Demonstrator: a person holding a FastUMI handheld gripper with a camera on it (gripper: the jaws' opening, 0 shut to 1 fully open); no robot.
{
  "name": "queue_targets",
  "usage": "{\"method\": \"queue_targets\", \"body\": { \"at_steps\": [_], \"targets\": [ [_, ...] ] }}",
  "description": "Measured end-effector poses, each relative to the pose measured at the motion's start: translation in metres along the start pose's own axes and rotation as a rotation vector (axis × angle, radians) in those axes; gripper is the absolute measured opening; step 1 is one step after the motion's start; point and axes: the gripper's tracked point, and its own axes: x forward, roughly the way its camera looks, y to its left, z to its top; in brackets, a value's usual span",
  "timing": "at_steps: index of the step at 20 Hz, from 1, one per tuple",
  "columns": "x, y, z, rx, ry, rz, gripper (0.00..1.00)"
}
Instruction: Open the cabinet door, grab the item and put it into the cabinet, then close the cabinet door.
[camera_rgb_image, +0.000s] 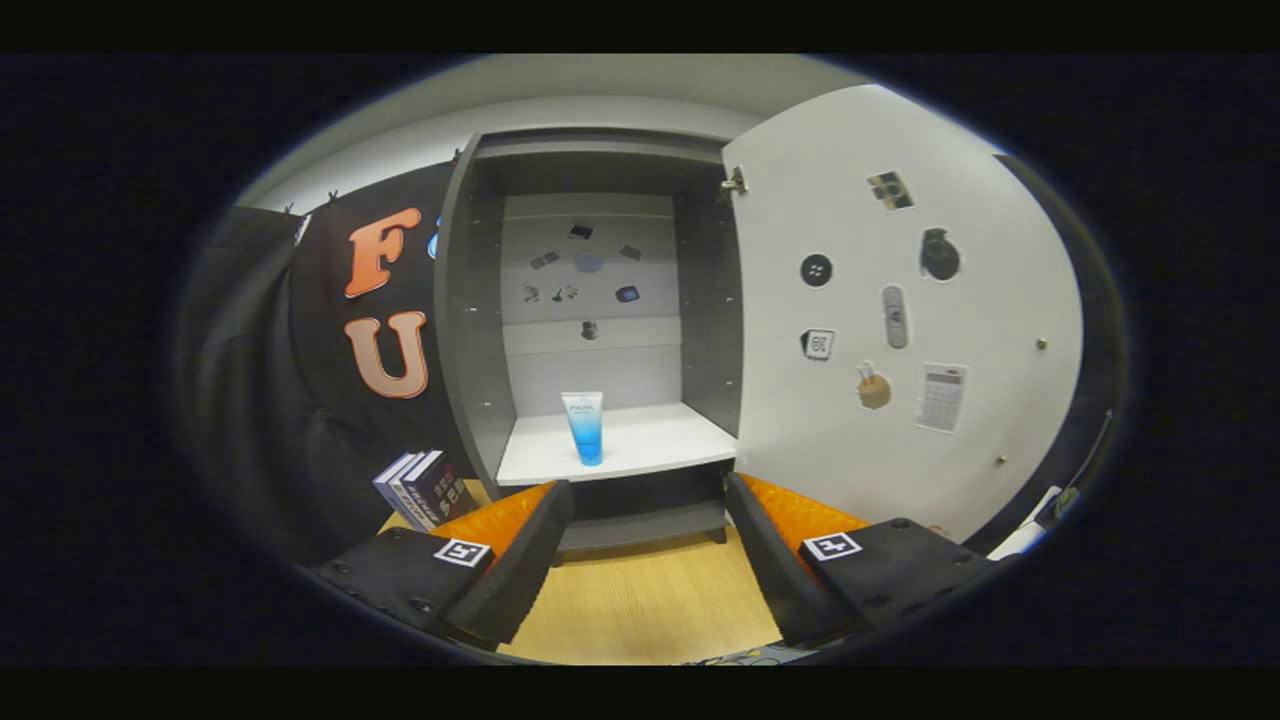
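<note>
Already standing upright near the front edge of the white shelf (640, 445), a little left of its middle, the blue-and-white plastic squeeze tube (583, 427) rests cap-down inside the grey open-fronted cabinet (590, 300), a placement that suggests the item has been delivered where the task wants it. The cabinet's white door (900, 330), dotted with small picture stickers, is swung wide on its hinge to the right, left open so the interior could be reached; closing it looks like the step that remains. In the foreground the hand-held gripper (648, 560) hangs over the pale wooden counter (650, 600), just in front of the cabinet's base, its two fingers spread wide apart with nothing between them and touching nothing, the tube well beyond their tips. That empty, open stance appears consistent with a release completed and the tool free for the door. A short stack of dark-covered books (425, 488) leans at the counter's left rear corner, beside the cabinet's left wall and against the black cloth backdrop.
</note>
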Motion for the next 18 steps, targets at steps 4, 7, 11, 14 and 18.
{"method": "queue_targets", "body": {
  "at_steps": [4, 7, 11, 14, 18],
  "targets": [
    [-0.058, -0.046, 0.0, 0.006, -0.045, -0.066, 0.98],
    [-0.085, -0.095, 0.001, 0.039, -0.063, -0.122, 0.98],
    [-0.111, -0.167, 0.005, 0.036, -0.073, -0.18, 0.98],
    [-0.116, -0.22, 0.014, 0.025, -0.085, -0.239, 0.98],
    [-0.099, -0.276, 0.002, 0.038, -0.074, -0.268, 0.98]
  ]
}}
